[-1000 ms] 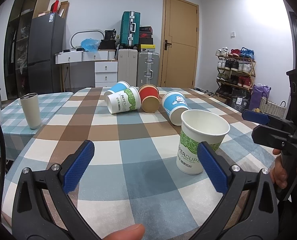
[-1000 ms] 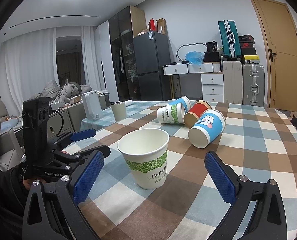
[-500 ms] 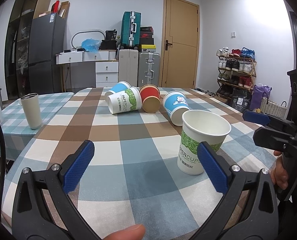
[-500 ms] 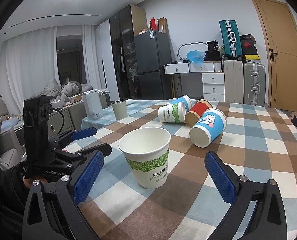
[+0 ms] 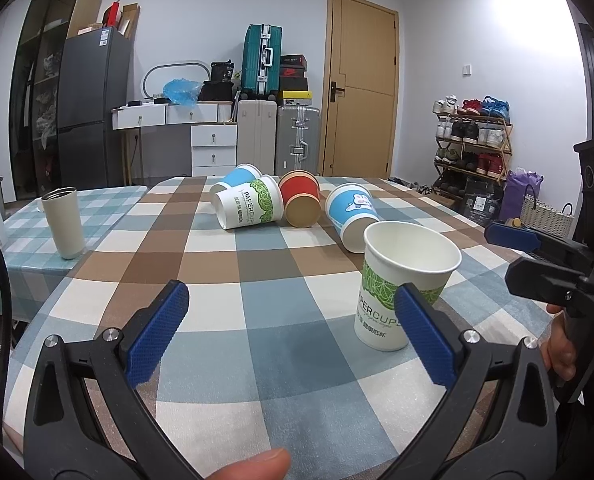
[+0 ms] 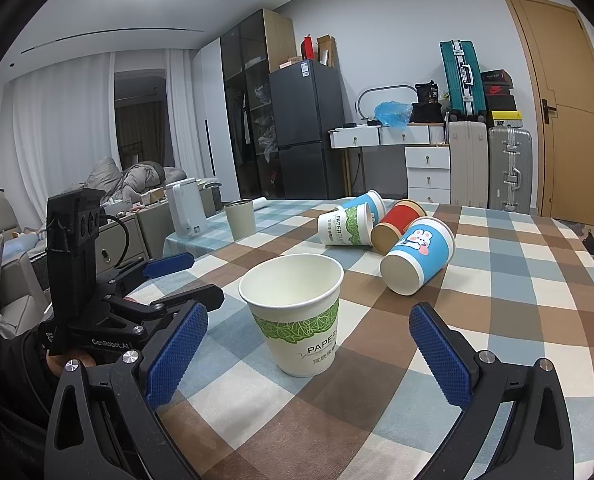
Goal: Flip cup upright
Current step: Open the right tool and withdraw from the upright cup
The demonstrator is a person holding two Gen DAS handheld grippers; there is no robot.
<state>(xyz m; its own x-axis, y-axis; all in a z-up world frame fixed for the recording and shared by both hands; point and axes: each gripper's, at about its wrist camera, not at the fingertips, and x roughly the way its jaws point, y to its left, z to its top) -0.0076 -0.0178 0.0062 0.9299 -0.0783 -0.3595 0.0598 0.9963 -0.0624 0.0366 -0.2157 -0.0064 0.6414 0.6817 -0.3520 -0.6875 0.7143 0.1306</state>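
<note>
One green cup (image 6: 297, 316) stands upright on the tabletop (image 6: 497, 264), mouth up, and it is your landmark. Beyond it lie four cups on their sides in a loose cluster: the bunny cup (image 6: 419, 256) nearest, then the red cup (image 6: 397, 226), a second green cup (image 6: 347, 225) and a blue cup (image 6: 367, 202) farthest back. Judging by that, one flip looks done and four remain.

Your right gripper (image 6: 307, 358) is spread wide and holds nothing; the upright cup stands just ahead of its pads, apart from both. Your left gripper (image 5: 293, 332) is equally wide and empty, low over the tabletop to the left of the upright cup, whose lower wall its right pad overlaps in the left wrist view. Whether they touch, I cannot tell.

The bunny cup looks like the sensible next target, since it lies closest behind the upright cup and a little to its right. Its rim points away from you to the right, its base faces you. Pass your right gripper to the right of the upright cup so you do not knock it. Close across the bunny cup's middle, lightly: paper walls crush easily. Lift slightly before rotating, so the rim does not drag on the cloth, then set the base down flat, apart from the upright cup. Mind the red cup, which appears to lie against the bunny cup and may roll.

The tumbler (image 5: 64, 222), far left of the upright cup, needs nothing.
</note>
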